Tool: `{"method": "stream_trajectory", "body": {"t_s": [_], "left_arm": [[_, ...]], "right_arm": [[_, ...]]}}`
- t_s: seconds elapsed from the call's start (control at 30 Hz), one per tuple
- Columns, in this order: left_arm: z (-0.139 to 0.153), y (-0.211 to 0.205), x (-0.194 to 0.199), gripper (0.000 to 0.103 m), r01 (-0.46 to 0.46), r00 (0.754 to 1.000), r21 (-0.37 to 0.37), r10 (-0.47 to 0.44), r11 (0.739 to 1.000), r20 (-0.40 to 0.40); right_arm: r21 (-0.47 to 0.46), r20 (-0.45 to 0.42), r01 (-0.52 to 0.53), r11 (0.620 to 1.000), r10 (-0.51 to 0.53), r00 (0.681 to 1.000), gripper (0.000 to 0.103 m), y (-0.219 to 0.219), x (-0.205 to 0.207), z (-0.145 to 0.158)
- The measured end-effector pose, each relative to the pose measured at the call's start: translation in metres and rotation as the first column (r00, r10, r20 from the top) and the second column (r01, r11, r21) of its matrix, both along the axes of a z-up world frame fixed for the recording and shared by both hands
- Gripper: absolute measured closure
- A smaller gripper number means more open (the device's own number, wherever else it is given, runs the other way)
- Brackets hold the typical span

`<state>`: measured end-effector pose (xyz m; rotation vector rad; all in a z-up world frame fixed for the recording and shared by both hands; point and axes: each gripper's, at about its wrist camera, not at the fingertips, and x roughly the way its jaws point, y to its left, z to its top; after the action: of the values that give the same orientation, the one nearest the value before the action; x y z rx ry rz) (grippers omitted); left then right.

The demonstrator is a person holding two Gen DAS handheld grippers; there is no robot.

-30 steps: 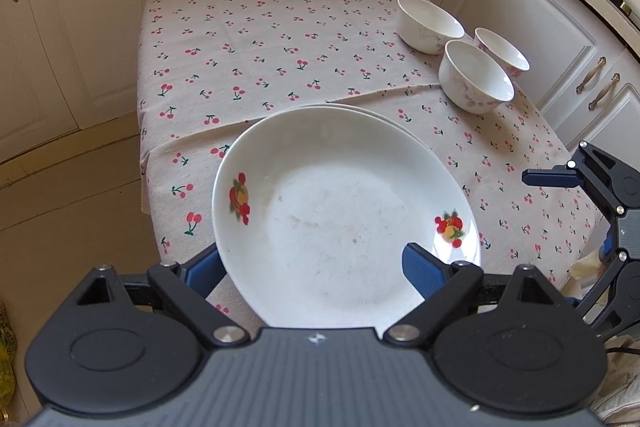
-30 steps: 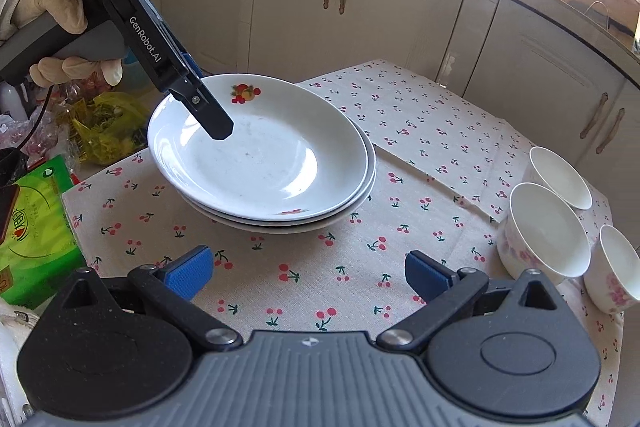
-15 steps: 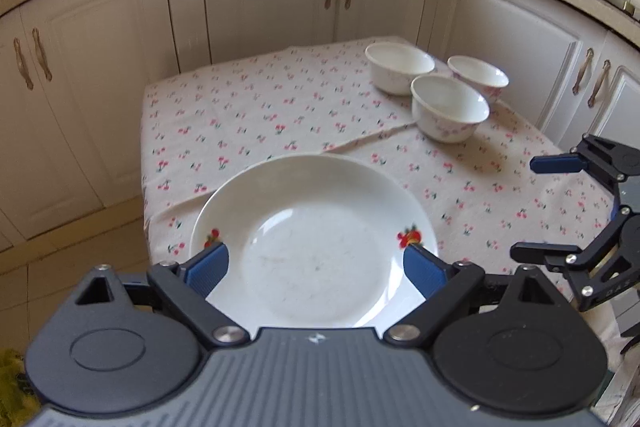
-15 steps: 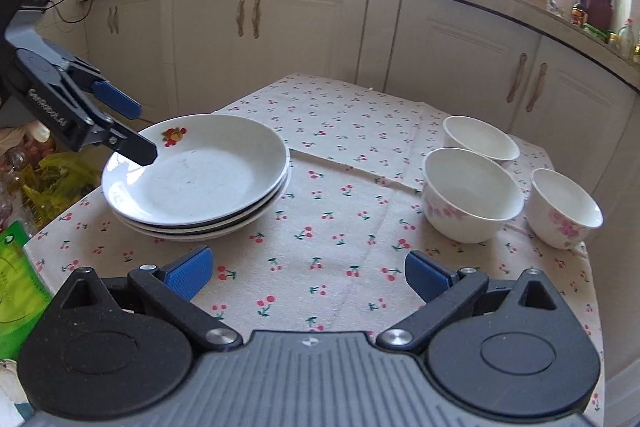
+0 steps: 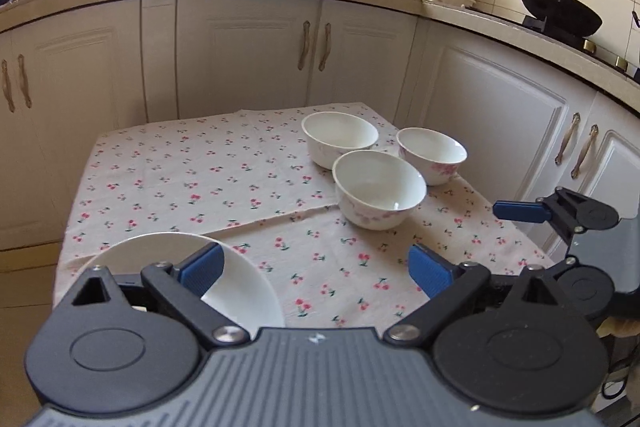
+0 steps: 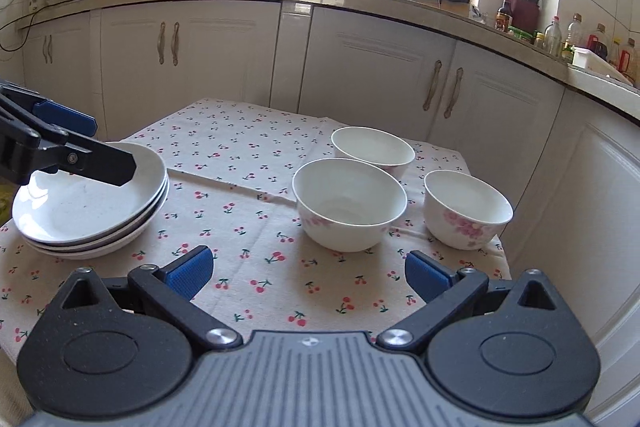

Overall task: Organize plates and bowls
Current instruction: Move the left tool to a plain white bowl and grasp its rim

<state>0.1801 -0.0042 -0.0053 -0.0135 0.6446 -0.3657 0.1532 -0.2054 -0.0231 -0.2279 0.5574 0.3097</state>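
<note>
A stack of three white plates (image 6: 88, 211) sits at the table's near left; its top plate (image 5: 240, 291) shows low in the left wrist view. Three white bowls with pink flowers stand at the far right: the nearest bowl (image 6: 348, 203), the back bowl (image 6: 372, 149) and the right bowl (image 6: 466, 209). They also show in the left wrist view: nearest bowl (image 5: 378, 193), back bowl (image 5: 340, 139), right bowl (image 5: 432, 155). My left gripper (image 5: 316, 269) is open and empty, just above the plates' right edge. My right gripper (image 6: 306, 273) is open and empty over the cloth in front of the bowls.
The table wears a cherry-print cloth (image 6: 240, 147) with a fold line across it. White kitchen cabinets (image 6: 360, 75) stand close behind and to the right. The counter holds bottles, a cutting board and a wok (image 5: 560, 11).
My left gripper has lifted and tilted up off the plate stack and swung right, towards the bowls. My right gripper has moved forward and right, closer to the bowls.
</note>
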Motion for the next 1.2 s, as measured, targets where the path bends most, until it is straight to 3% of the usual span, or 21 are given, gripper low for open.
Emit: {"method": "stream_trajectory", "body": {"t_s": [0.33,0.7,1.07,1.2], "left_arm": [[0.004,-0.060,0.057,0.005,0.153,0.988,0.150,-0.147,0.977,-0.051],[-0.016,-0.087,0.135,0.006,0.202,0.971,0.146,-0.178,0.968,-0.161],[-0.035,-0.108,0.172,0.015,0.272,0.950,0.176,-0.235,0.946,-0.206],[-0.040,-0.108,0.181,0.019,0.282,0.944,0.157,-0.244,0.946,-0.224]], "right_arm": [[-0.015,-0.005,-0.007,1.000,0.007,1.000,0.000,-0.020,0.043,-0.018],[-0.011,-0.032,-0.013,1.000,0.012,0.999,0.000,-0.026,0.078,-0.040],[-0.012,-0.014,-0.062,0.998,0.062,0.998,0.001,-0.016,0.098,-0.044],[-0.026,-0.018,-0.078,0.997,0.077,0.997,0.006,-0.012,0.101,-0.046]]}}
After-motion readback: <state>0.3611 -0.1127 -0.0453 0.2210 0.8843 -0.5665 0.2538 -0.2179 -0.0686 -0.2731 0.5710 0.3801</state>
